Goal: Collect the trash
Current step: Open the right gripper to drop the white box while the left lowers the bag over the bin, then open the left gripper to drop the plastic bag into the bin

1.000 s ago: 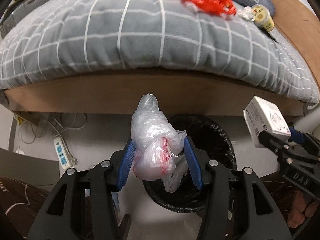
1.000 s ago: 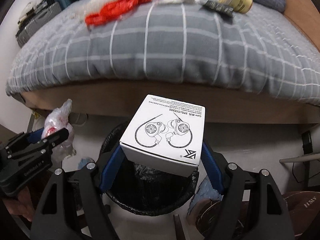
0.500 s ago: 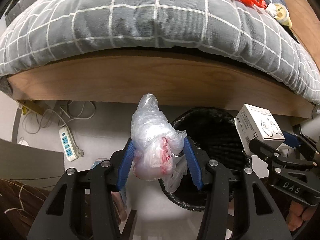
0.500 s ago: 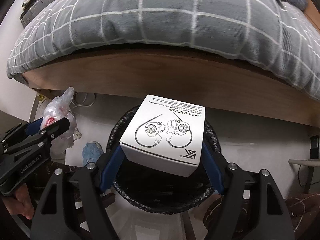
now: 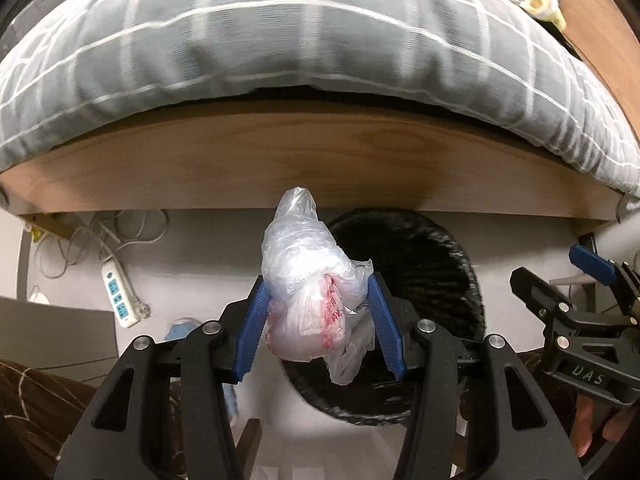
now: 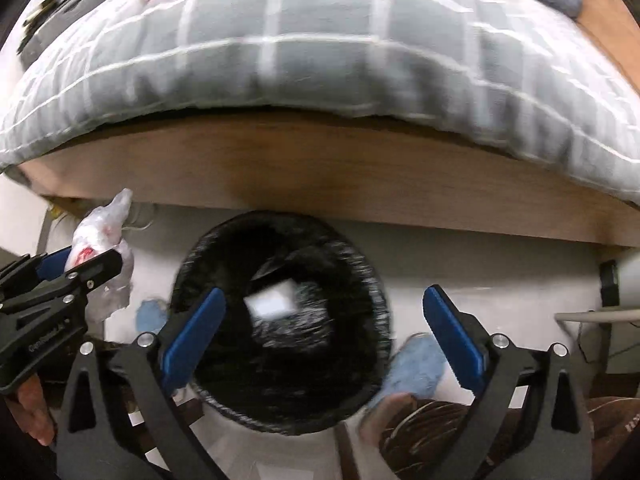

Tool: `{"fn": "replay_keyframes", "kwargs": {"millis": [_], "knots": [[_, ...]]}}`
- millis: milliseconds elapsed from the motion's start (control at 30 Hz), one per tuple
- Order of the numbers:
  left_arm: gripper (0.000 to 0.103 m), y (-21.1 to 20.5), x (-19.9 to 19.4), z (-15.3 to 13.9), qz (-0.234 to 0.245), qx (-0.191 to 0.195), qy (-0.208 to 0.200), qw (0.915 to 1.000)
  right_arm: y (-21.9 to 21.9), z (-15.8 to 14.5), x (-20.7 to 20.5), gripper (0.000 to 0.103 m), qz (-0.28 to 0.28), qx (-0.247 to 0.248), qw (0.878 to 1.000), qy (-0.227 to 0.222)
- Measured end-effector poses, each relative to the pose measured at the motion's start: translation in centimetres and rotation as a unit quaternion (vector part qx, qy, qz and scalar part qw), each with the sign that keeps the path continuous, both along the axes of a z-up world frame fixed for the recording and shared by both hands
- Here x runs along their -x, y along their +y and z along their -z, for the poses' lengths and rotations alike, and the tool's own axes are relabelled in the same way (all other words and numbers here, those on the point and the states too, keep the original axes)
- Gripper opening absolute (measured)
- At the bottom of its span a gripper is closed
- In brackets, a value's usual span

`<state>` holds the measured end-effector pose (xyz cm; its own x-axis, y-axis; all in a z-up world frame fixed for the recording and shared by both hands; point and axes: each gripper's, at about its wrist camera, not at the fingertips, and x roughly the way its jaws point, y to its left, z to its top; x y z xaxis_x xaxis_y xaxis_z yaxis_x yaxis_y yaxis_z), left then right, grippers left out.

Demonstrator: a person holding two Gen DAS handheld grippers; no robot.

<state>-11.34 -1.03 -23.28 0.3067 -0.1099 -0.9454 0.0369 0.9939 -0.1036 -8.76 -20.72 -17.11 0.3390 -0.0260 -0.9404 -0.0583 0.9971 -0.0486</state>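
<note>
Two tools hung over the black-lined trash bin (image 6: 280, 320) beside the bed (image 5: 304, 60): right tool (image 6: 324, 320) had its jaws spread wide right above the bin mouth, with a blurred white box (image 6: 272, 302) inside, likely dropped there. Left tool (image 5: 316, 320) was clamped on a crumpled plastic bag (image 5: 308, 280), positioned at the bin's near rim, likely for dropping in next.

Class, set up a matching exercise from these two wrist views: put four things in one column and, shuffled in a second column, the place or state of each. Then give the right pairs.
1 left gripper
2 right gripper
3 white box
4 power strip

A inside the black bin
B open, holding nothing
C on the floor by the bed
D shut on the plastic bag

Pairs: 1-D, 2-B, 3-A, 4-C
</note>
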Motion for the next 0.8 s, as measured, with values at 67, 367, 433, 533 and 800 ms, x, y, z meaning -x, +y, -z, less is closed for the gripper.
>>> {"fn": "replay_keyframes", "kwargs": {"millis": [67,367,433,533,800], "knots": [[0.049,-1.4,-0.2,-0.1,0.011,0.002,0.000,0.9999,-0.8,-0.5,0.1,0.095,0.010,0.004,1.000,-0.003],[0.049,-6.5,-0.5,-0.6,0.046,0.012,0.001,0.9988,-5.1,-1.5,1.4,0.095,0.052,0.030,0.998,-0.011],[0.049,-7.6,-0.6,-0.6,0.056,0.012,0.001,0.9984,-6.1,-1.5,1.7,0.095,0.063,0.031,0.997,-0.009],[0.050,-8.9,-0.6,-0.6,0.063,0.007,-0.001,0.9980,-7.4,-1.5,2.1,0.095,0.081,0.029,0.996,-0.005],[0.070,-11.0,-0.2,-0.5,0.077,-0.010,-0.012,0.9969,-8.9,-2.1,2.5,0.095,0.097,0.027,0.995,-0.009]]}}
